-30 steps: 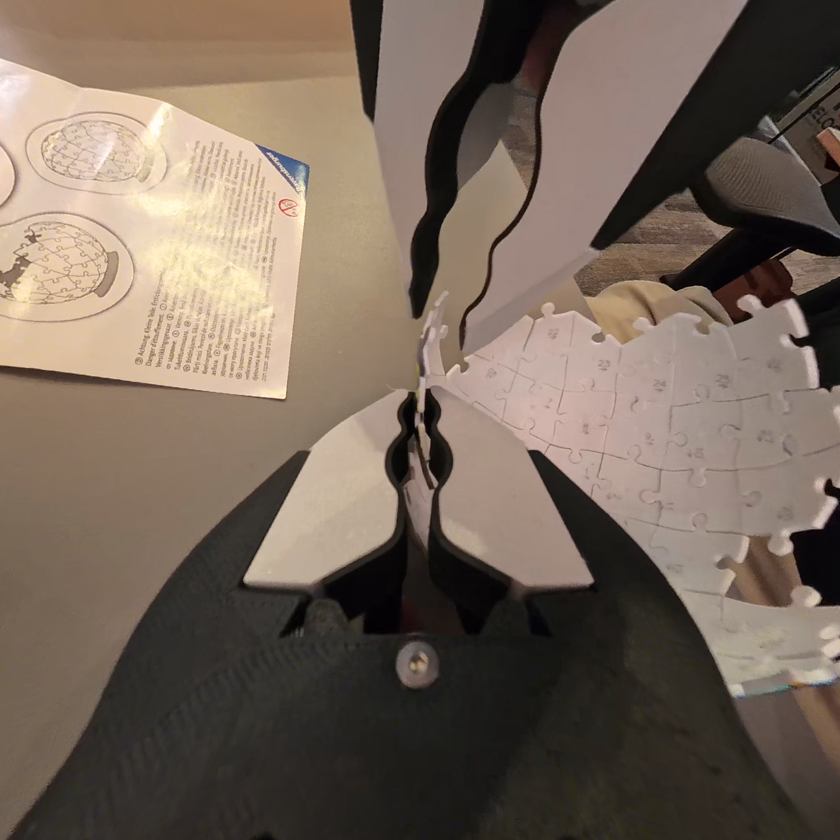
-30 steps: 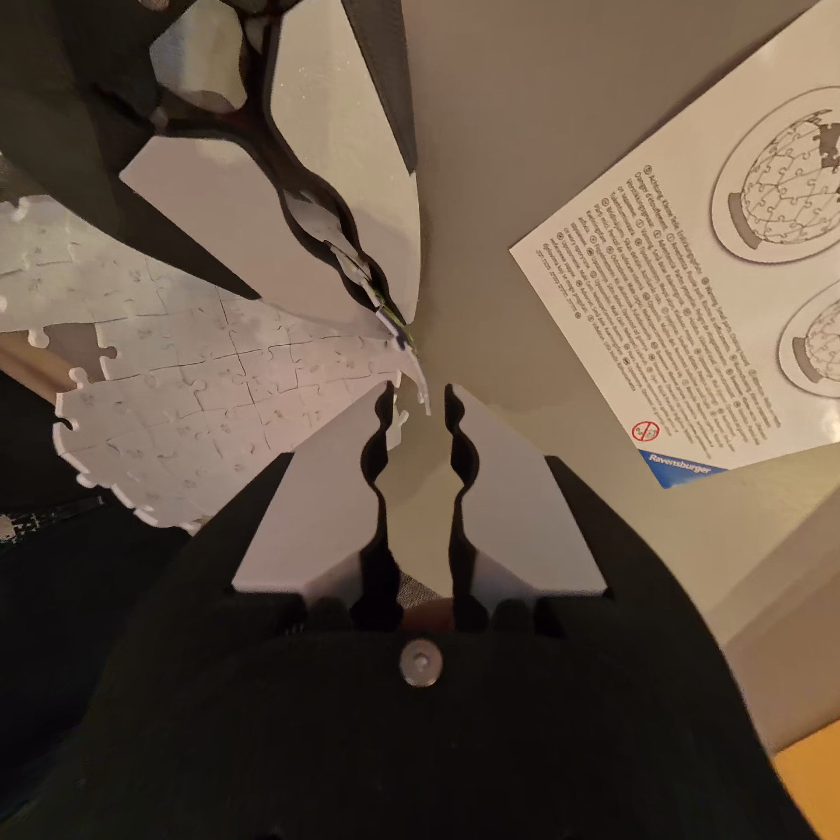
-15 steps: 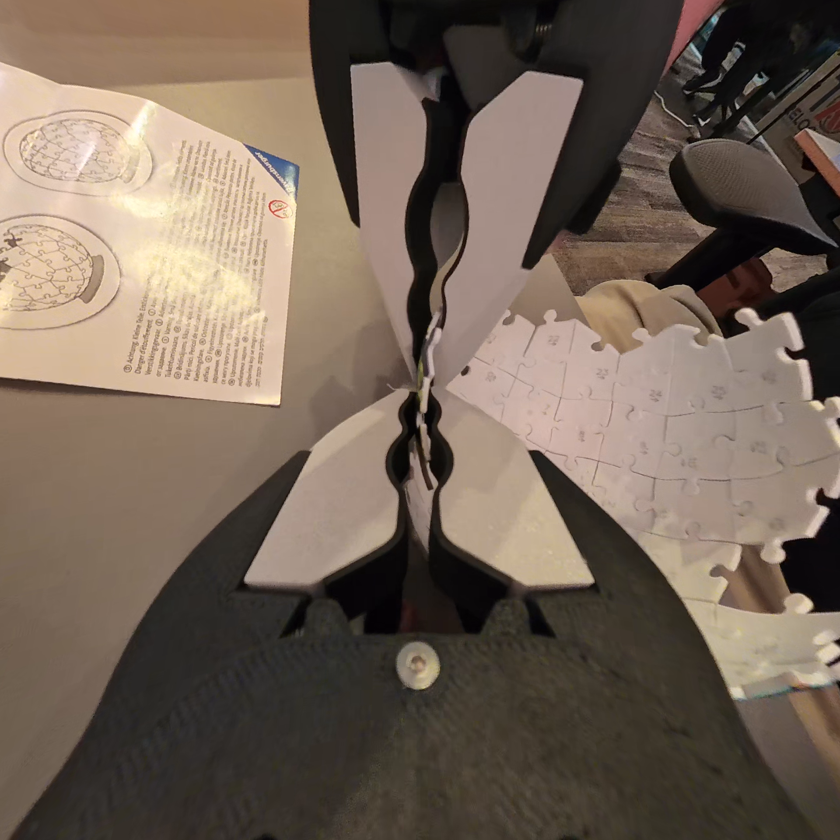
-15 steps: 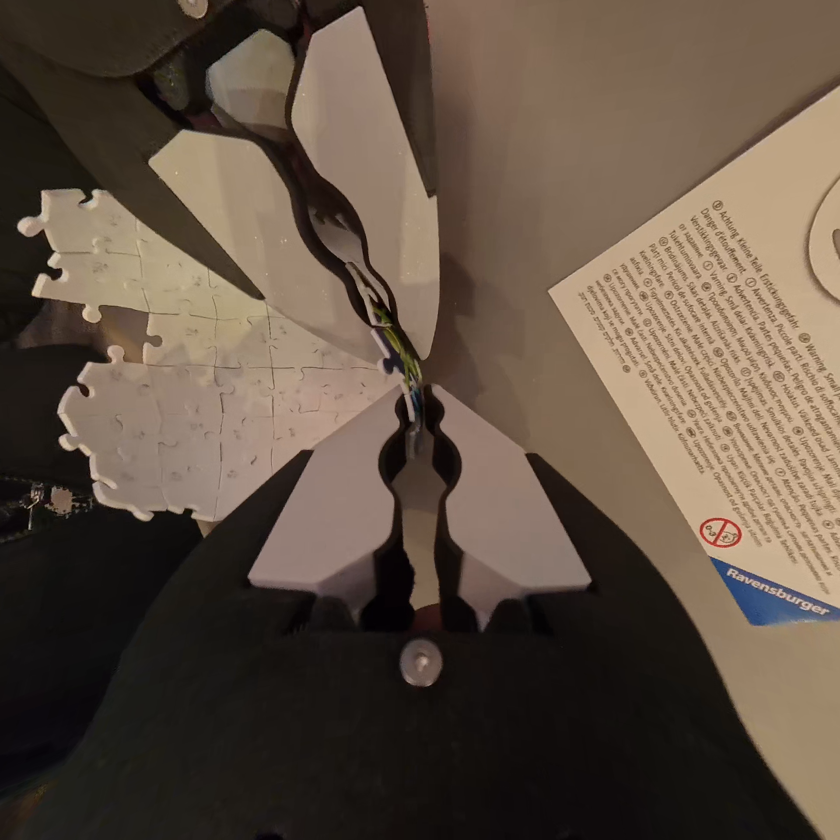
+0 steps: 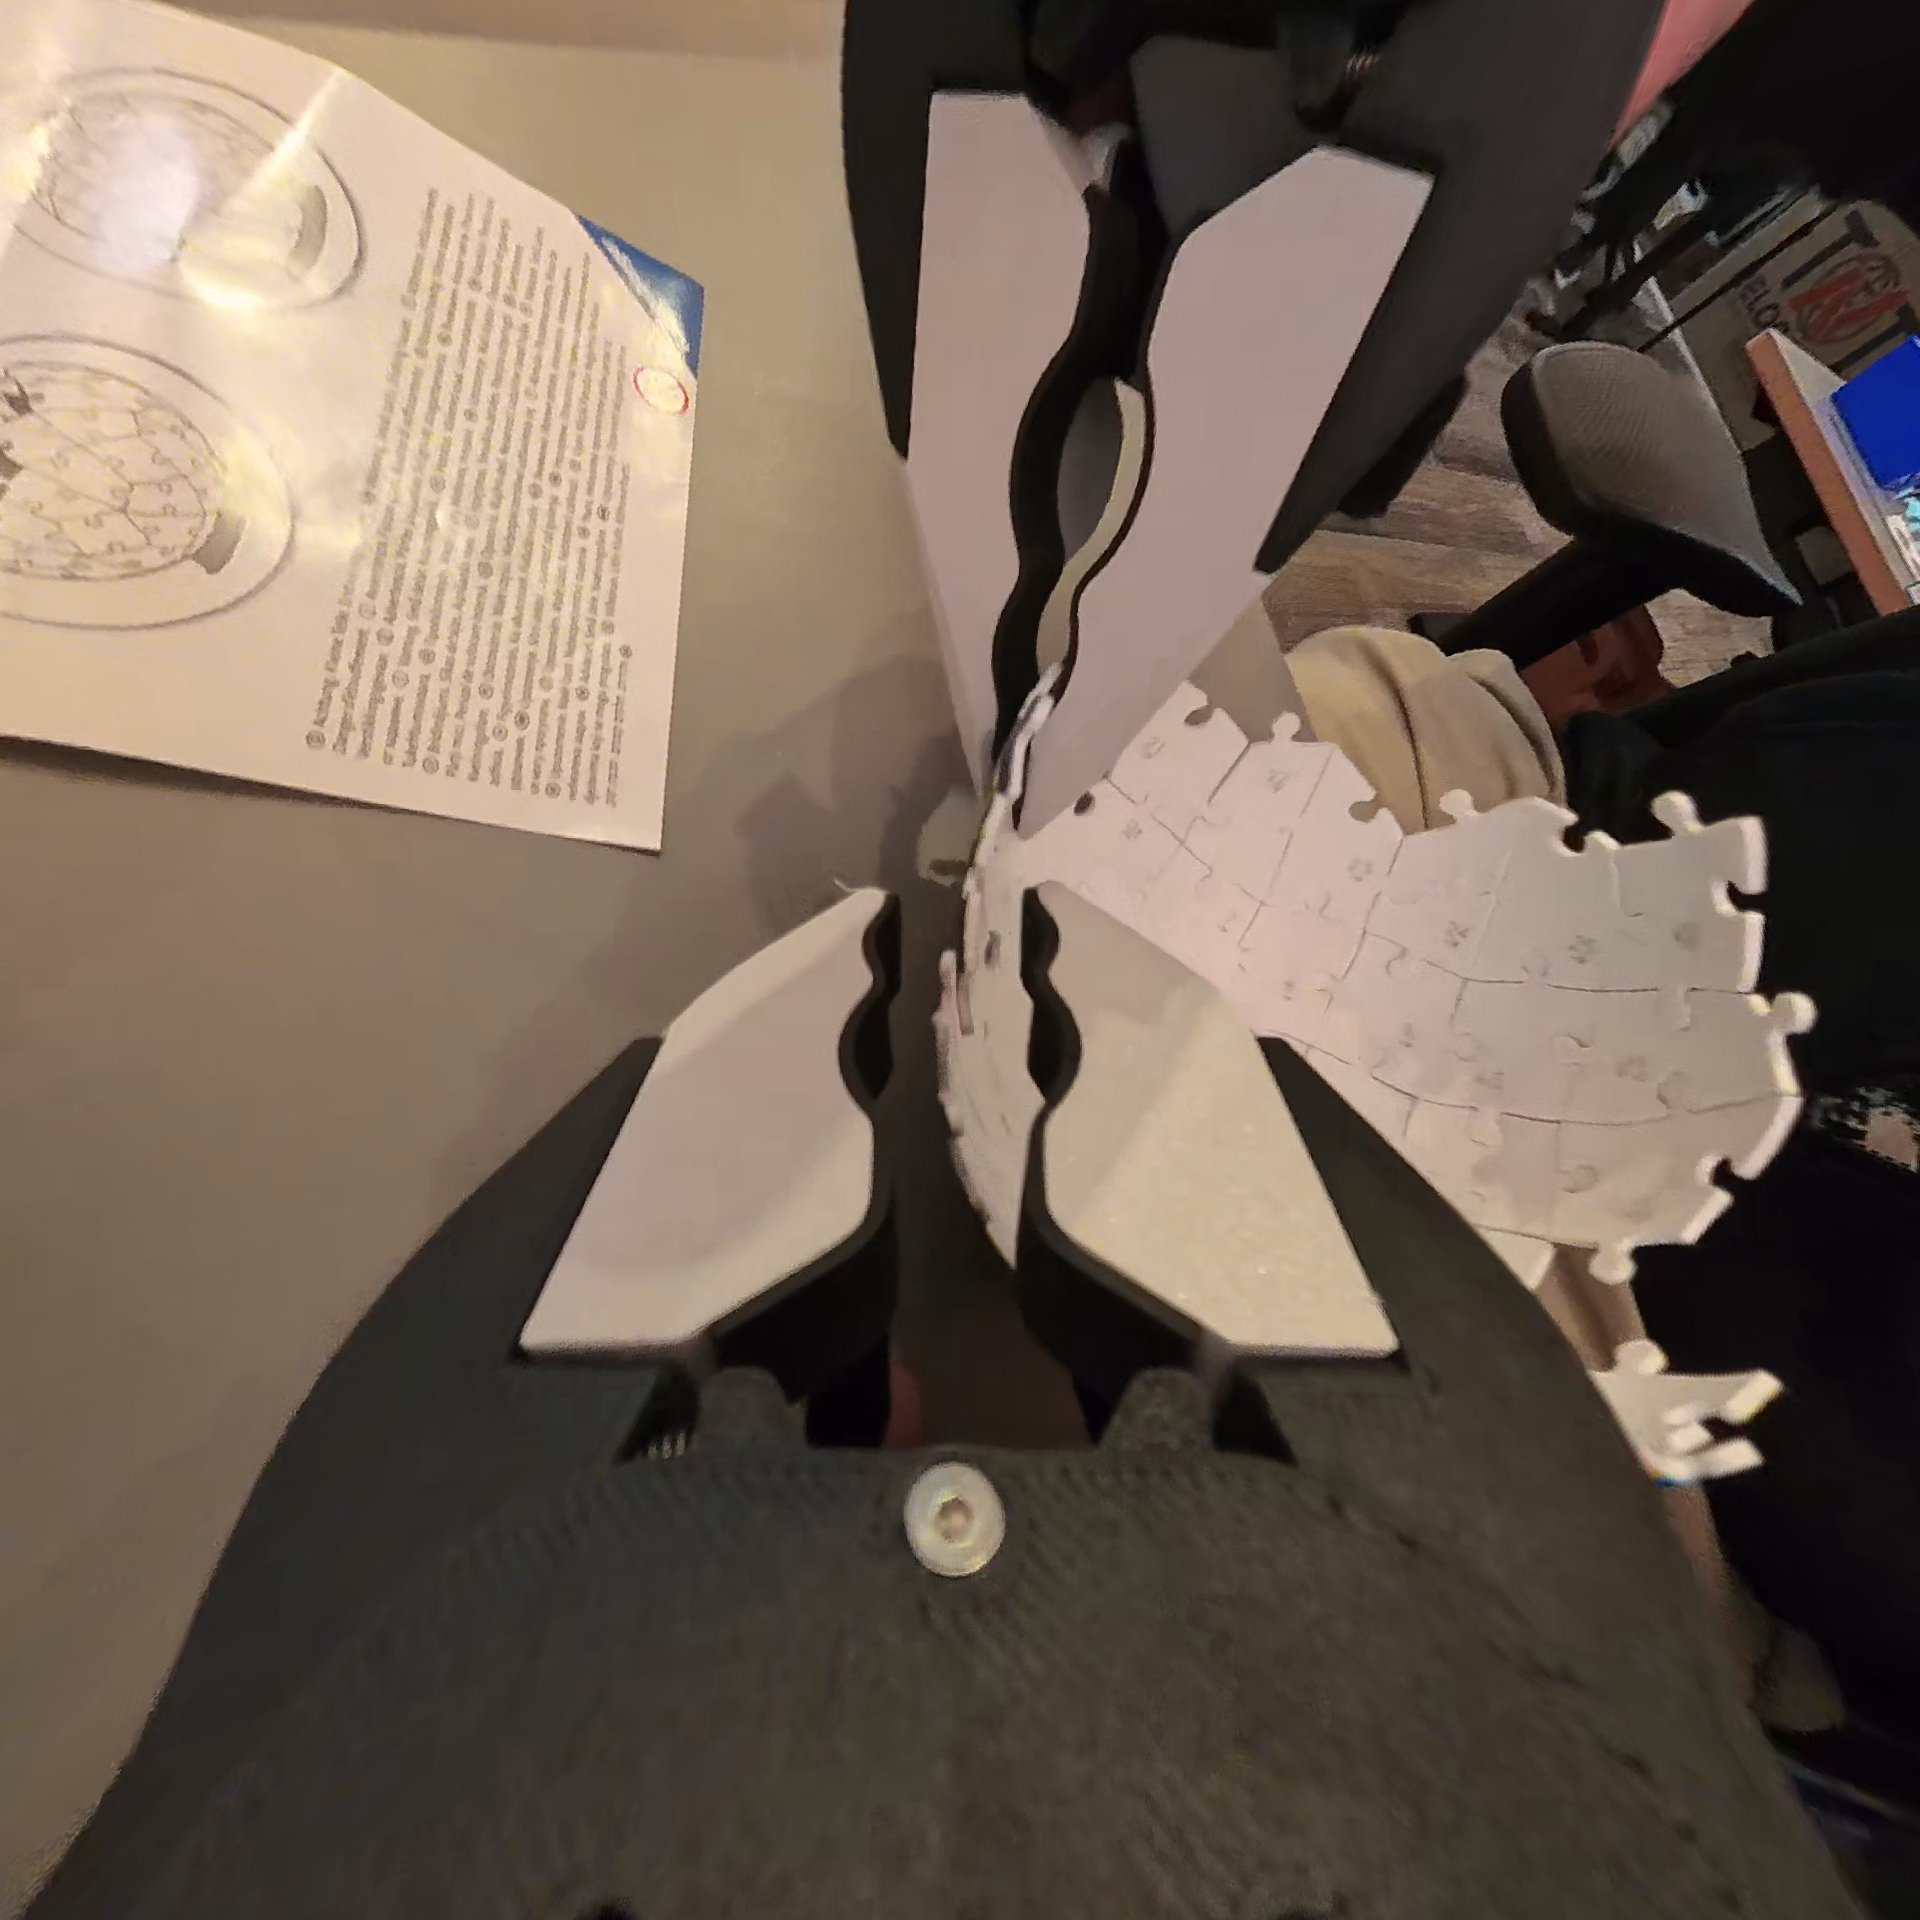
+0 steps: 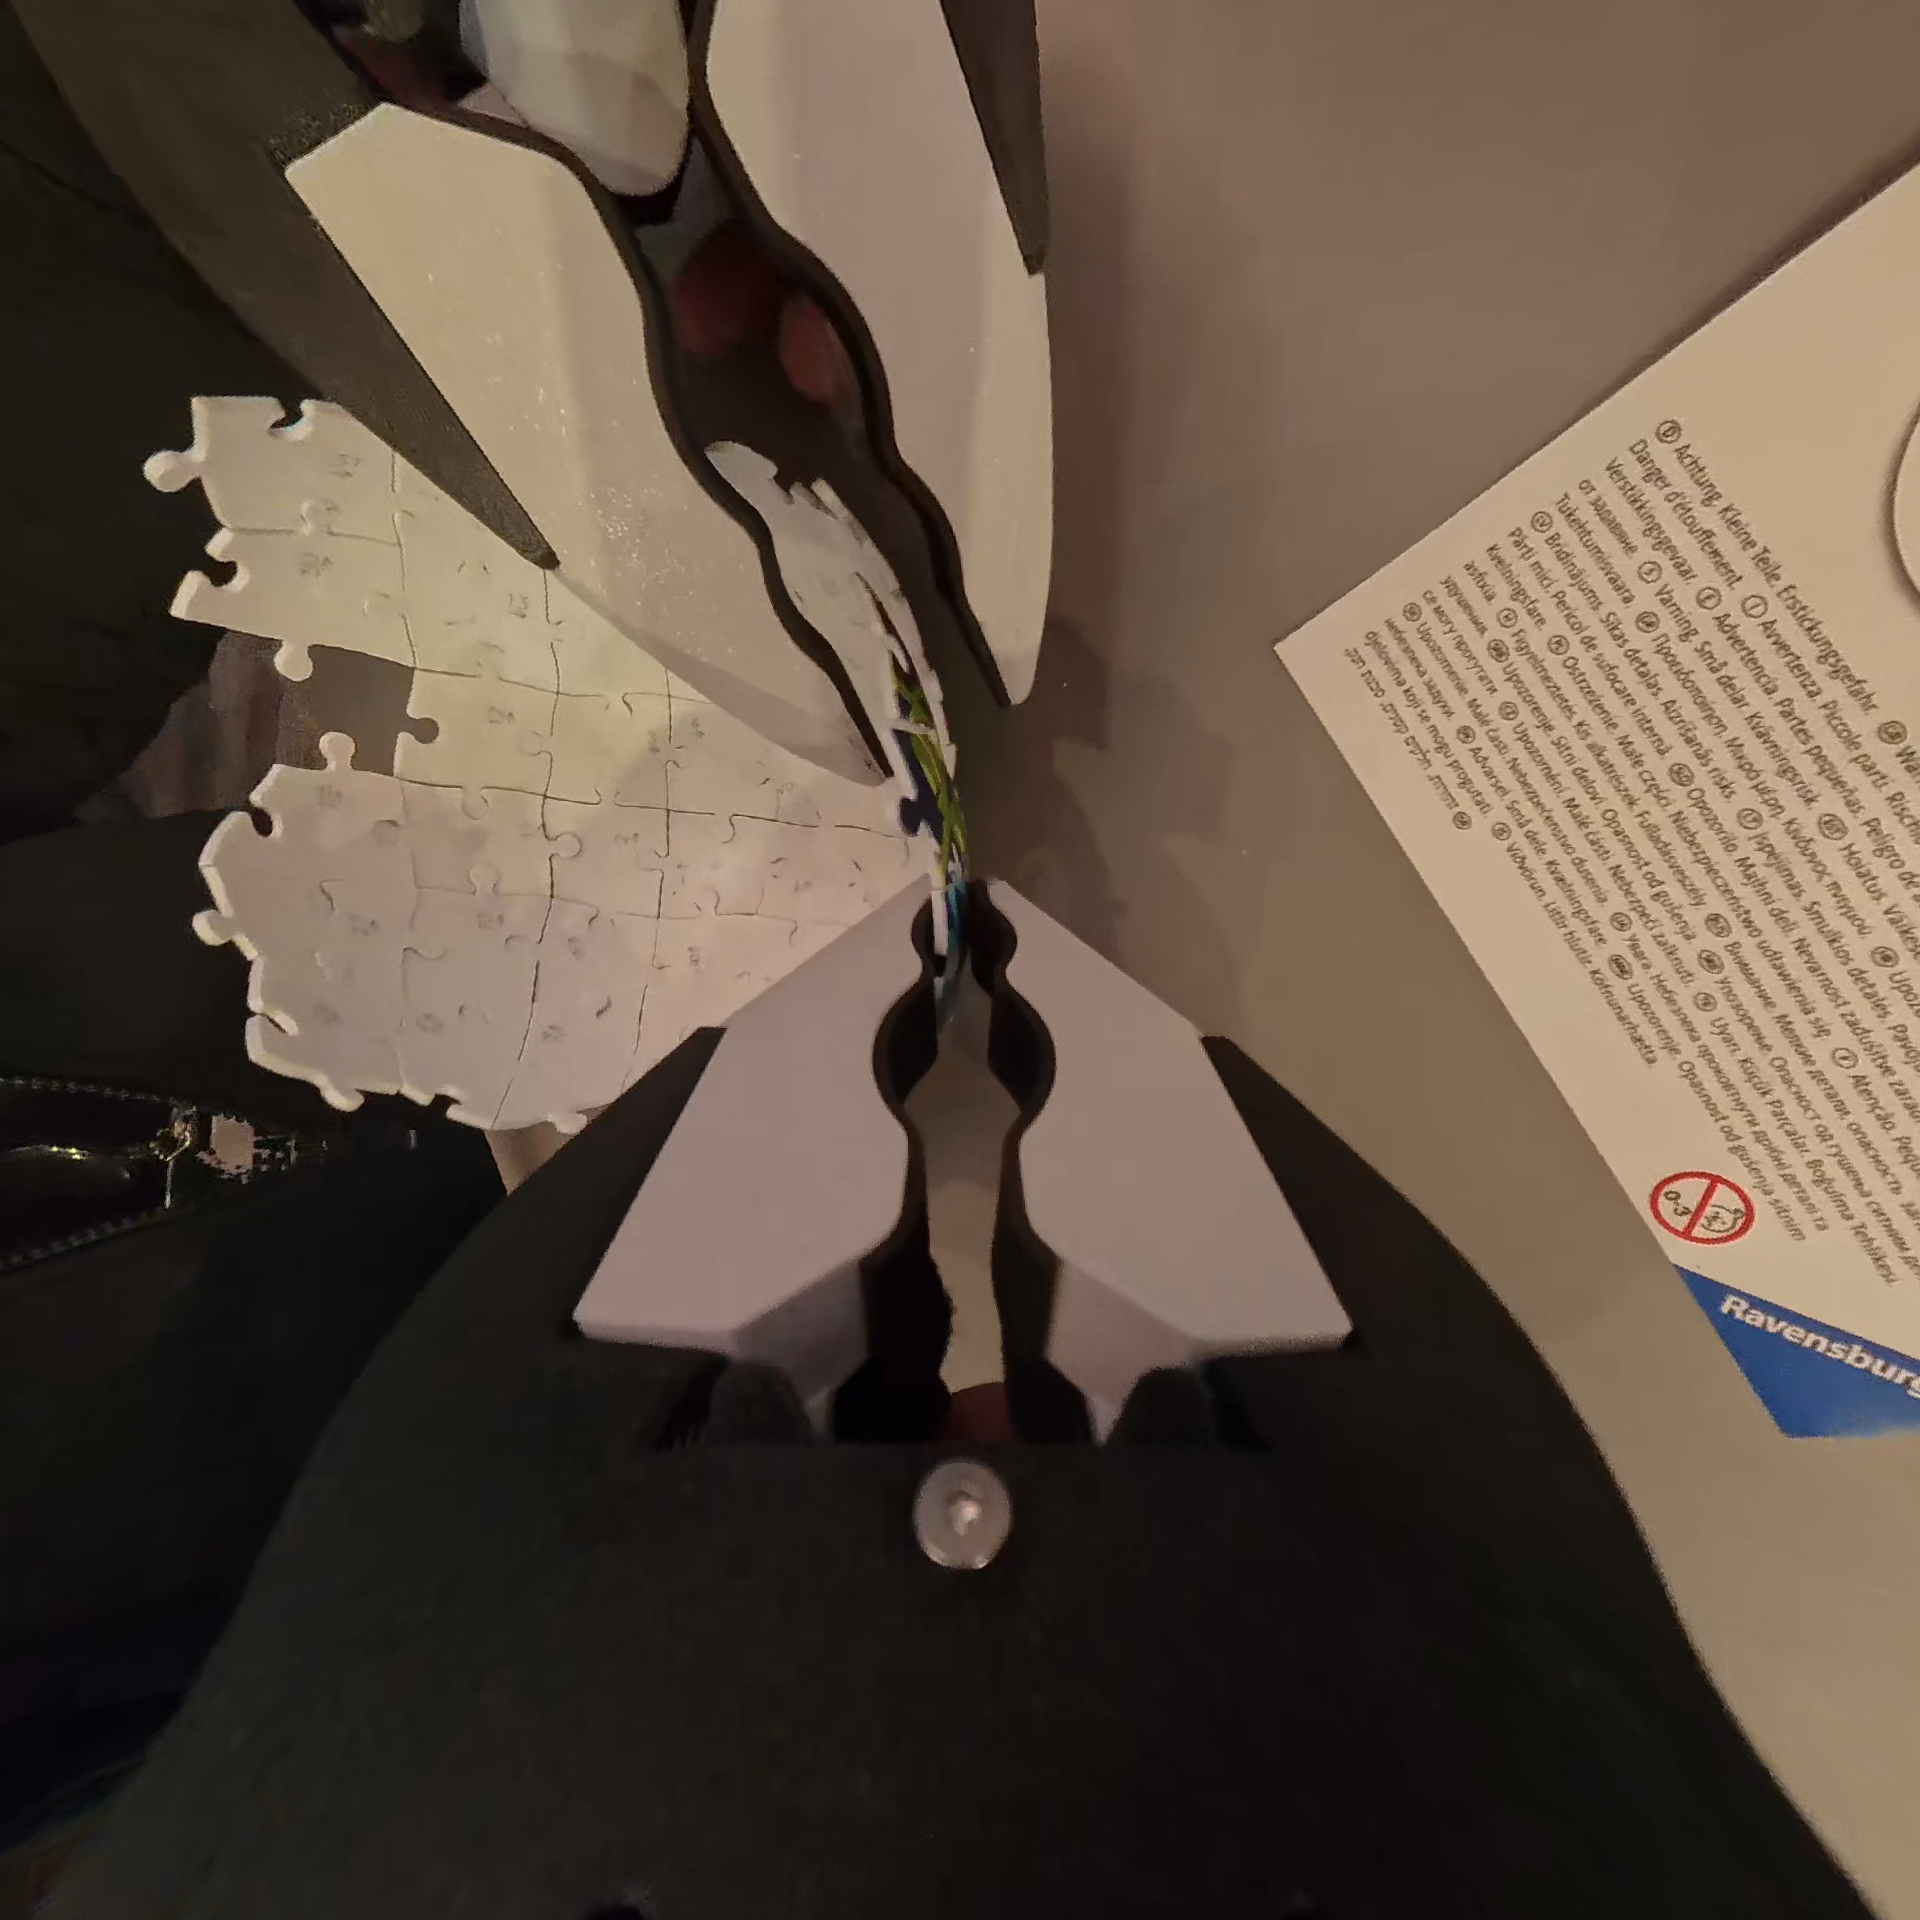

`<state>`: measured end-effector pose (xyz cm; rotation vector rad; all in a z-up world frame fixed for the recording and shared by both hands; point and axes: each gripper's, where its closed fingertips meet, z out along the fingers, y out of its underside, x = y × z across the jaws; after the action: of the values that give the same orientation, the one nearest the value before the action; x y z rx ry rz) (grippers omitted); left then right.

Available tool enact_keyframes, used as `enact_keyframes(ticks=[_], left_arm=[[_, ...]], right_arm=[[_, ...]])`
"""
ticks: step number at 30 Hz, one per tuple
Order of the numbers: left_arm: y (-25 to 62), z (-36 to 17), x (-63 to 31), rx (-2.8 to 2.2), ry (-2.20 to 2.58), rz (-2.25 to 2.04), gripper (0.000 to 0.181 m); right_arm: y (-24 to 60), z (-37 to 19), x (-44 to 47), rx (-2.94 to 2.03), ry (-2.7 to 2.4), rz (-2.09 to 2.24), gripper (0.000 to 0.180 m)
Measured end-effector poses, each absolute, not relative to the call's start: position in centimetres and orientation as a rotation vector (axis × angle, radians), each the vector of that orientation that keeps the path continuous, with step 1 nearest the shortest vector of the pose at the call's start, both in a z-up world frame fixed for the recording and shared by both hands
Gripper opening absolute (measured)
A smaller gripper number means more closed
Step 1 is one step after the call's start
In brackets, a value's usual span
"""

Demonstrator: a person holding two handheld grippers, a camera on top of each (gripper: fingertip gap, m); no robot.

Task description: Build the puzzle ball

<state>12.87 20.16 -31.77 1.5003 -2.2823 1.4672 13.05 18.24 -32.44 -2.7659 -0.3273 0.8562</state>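
The partly built puzzle ball is a curved shell of joined pieces, its white numbered inner side showing; it also shows in the right wrist view. It hangs in the air over the table edge. My left gripper is open, its fingers standing on either side of the shell's rim without pinching it. My right gripper is shut on the shell's coloured rim. The two grippers face each other tip to tip: the right gripper comes in from above in the left view, and the left gripper from above in the right view.
A printed instruction sheet lies flat on the grey table; it also shows in the right wrist view. Beyond the table edge are a dark office chair and a person's beige garment.
My right gripper closed on the shell's rim. My left gripper, shut on the rim before, has now opened and let go. The shell now hangs from the right gripper.
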Motion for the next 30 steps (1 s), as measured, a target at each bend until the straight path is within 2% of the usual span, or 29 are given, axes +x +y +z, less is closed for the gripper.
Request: enact_keyframes(ticks=[17, 25, 30], left_arm=[[22.0, -31.6, 11.6, 1.579, -2.207, 1.272, 0.025], [21.3, -33.0, 10.9, 1.522, -2.198, 1.106, 0.009], [21.4, -33.0, 10.9, 1.509, -2.226, 1.085, 0.007]], right_arm=[[18.2, -32.6, 13.3, -2.805, -0.308, 0.819, 0.000], [18.2, -32.7, 13.3, -2.824, -0.298, 0.823, 0.000], [18.1, -32.7, 13.3, -2.835, -0.293, 0.823, 0.000]])
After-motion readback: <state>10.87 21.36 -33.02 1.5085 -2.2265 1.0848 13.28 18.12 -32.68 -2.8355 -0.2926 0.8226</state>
